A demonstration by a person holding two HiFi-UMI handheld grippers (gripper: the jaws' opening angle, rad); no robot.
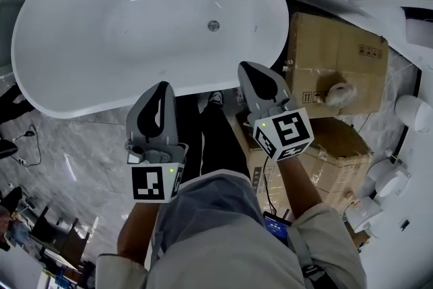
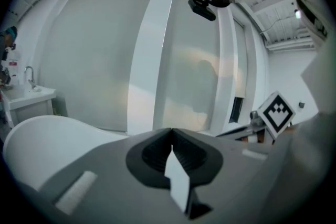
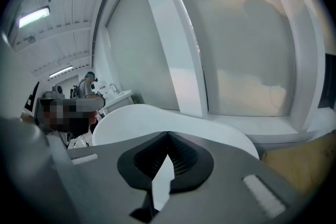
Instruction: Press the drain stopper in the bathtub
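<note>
Hovering outside the bathtub [image 1: 88,44], left gripper [image 1: 161,89] and right gripper [image 1: 249,70] are closed.

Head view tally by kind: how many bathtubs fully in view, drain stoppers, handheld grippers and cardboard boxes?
Bathtub fully in view: 1
Drain stopper: 1
Grippers: 2, left gripper and right gripper
Cardboard boxes: 2
Total: 6

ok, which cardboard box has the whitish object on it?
The farther box, beside the bathtub rim; the whitish object sits near its front edge. The nearer box carries none.
</note>
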